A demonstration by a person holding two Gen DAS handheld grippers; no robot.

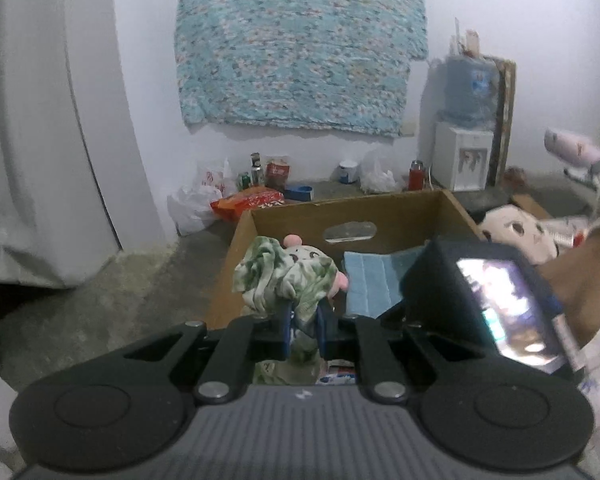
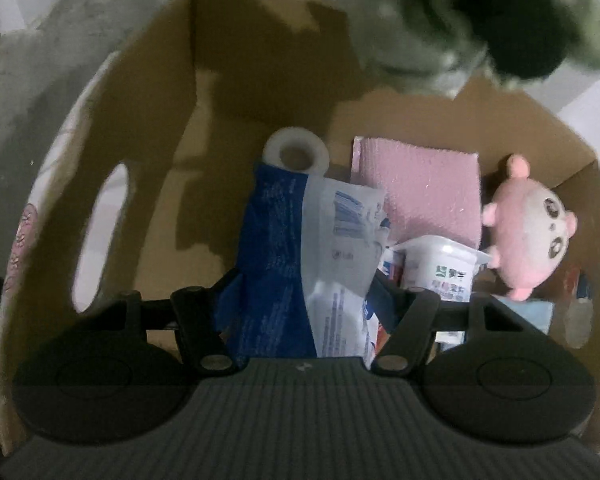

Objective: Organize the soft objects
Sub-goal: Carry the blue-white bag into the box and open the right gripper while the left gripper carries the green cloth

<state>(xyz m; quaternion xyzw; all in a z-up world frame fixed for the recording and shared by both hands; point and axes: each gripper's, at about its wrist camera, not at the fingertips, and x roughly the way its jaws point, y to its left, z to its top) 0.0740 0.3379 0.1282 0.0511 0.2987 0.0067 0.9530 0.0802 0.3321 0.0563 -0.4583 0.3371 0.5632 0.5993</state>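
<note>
Cardboard box (image 2: 236, 92) is partly filled: pink plush (image 2: 528, 224) at its right wall, pink cloth (image 2: 420, 188) beside it, folded blue cloth (image 1: 376, 280) too. Left gripper (image 1: 303, 328) is clamped on a green-patterned plush (image 1: 288, 276) over the box's near edge. Right gripper (image 2: 300, 312) grips a blue-white tissue pack (image 2: 300, 248) over the box floor. Both not yet released; black-white plush (image 1: 516, 236) waits outside the right wall.
</note>
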